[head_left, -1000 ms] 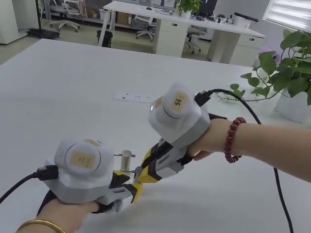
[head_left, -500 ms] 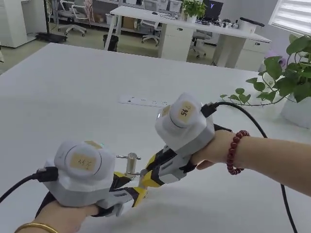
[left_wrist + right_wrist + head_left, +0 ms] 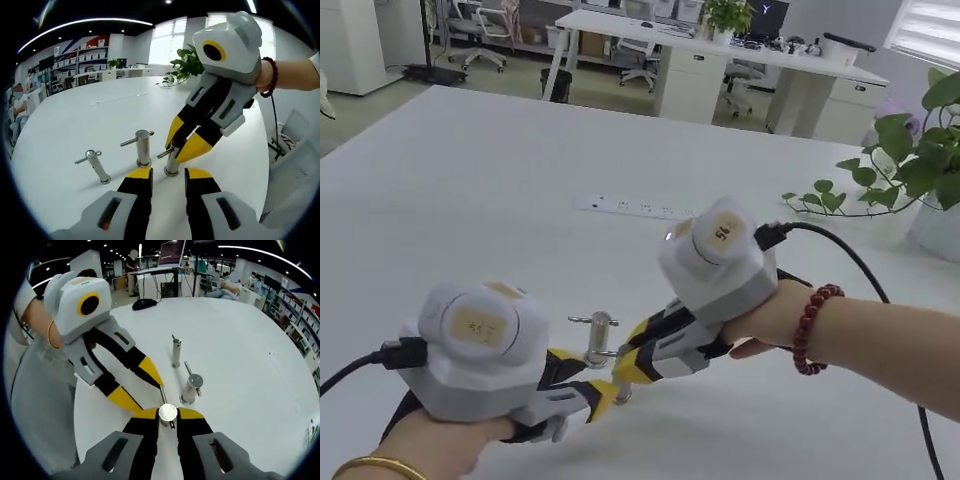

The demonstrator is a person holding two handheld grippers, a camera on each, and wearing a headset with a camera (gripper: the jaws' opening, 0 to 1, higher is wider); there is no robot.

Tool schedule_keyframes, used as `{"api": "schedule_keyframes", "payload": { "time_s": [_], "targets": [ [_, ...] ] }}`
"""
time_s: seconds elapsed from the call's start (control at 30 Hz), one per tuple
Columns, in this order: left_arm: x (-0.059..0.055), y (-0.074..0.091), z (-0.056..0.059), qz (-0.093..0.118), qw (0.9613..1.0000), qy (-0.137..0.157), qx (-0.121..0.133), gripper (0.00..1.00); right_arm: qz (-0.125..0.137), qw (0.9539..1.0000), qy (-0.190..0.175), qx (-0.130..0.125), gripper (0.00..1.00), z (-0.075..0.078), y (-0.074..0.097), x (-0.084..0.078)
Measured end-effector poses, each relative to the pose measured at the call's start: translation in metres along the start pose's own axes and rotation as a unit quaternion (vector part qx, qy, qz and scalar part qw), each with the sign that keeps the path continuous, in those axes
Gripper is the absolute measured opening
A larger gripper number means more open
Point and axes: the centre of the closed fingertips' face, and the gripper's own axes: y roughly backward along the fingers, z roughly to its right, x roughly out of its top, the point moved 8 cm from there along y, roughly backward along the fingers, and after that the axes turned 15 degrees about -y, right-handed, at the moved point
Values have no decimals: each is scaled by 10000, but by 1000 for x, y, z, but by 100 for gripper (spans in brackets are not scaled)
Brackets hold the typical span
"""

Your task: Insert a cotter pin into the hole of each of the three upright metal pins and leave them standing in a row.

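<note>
Low in the head view, near 6 o'clock, the left hand-held gripper (image 3: 590,380) and the right hand-held gripper (image 3: 625,360) come together tip to tip over the white tabletop (image 3: 470,170). Just beyond their yellow tips, at 12 o'clock from them, the middle metal pin (image 3: 599,338) stands upright with a cotter pin (image 3: 580,320) through its top. A power strip (image 3: 630,207) lies farther off, and a potted plant (image 3: 910,150) sits at 3 o'clock.

From the left gripper view, the left hand-held gripper (image 3: 168,175) is released, its jaws apart with nothing between them. The near metal pin (image 3: 172,162) stands right ahead of that gap. The right hand-held gripper (image 3: 182,145) reaches in from 1 o'clock and pinches this pin's top. The middle metal pin (image 3: 143,148) is at 11 o'clock, and the far metal pin (image 3: 98,167), with a ring-ended cotter pin in it, at 9 o'clock.

From the right gripper view, the right hand-held gripper (image 3: 168,415) is clenched on the round head of the near metal pin (image 3: 167,412). A thin cotter pin (image 3: 163,396) slants through it. The left hand-held gripper (image 3: 142,390), jaws spread, comes in from 10 o'clock, one tip just beside that cotter pin's end.
</note>
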Motion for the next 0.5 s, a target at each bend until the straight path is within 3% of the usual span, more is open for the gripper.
{"api": "schedule_keyframes", "payload": {
  "time_s": [0.5],
  "targets": [
    [4,23,-9,155,9998,-51,142,24,3,10000,86,-49,12,4,4,2]
  ]
}}
